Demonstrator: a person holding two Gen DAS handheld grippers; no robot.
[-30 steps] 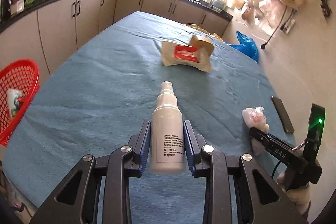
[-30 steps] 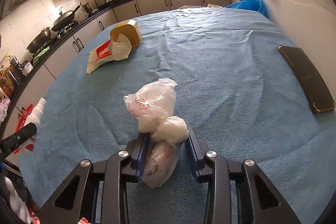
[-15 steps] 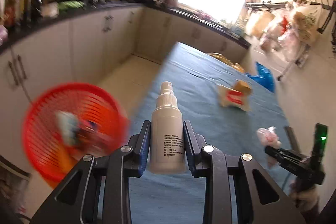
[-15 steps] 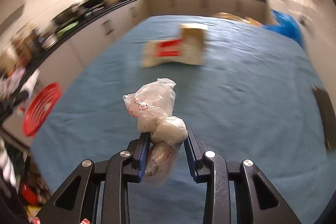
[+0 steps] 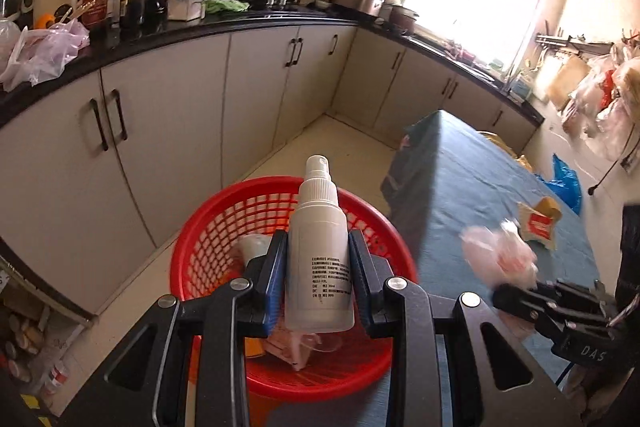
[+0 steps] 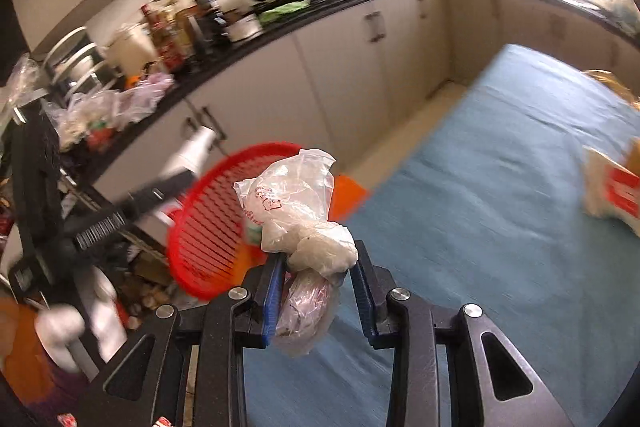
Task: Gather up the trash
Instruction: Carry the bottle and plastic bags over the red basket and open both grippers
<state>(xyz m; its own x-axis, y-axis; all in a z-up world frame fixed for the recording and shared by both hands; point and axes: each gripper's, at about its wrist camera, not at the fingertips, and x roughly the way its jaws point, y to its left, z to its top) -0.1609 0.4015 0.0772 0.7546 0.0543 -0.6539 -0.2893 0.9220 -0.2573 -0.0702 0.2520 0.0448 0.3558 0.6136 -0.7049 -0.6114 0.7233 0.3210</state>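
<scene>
Bottle first: a white spray bottle [image 5: 319, 251] sits clamped in the left gripper [image 5: 318, 281], blue pads pressed to both sides of its body, jaws only as far apart as the bottle is wide. Its long axis runs straight along the fingers, nozzle pointing forward and away from the camera, base toward the wrist. It hangs directly over the red basket [image 5: 208, 239], which stands on the pale floor [image 5: 304, 143] just off the near corner of the bench [image 5: 472, 187]. There is trash already down inside the basket, and its mouth is open and wide beneath the bottle.

Over to the right gripper [image 6: 318, 297]: it is closed on a knotted clear plastic bag [image 6: 298, 205], pinched low at the knot, the loose bulk puffing up and forward past the fingertips. That bag is above the blue-covered bench edge, with the basket's rim just to its left in the right wrist view.

Room to work: the floor strip runs between the bench edge and the cream cabinets [image 5: 168, 131], with the basket inside it. On the bench, well apart from both grippers, lies a tan wrapper with a red label [image 5: 538, 225]. Much of the right wrist view is blurred.
</scene>
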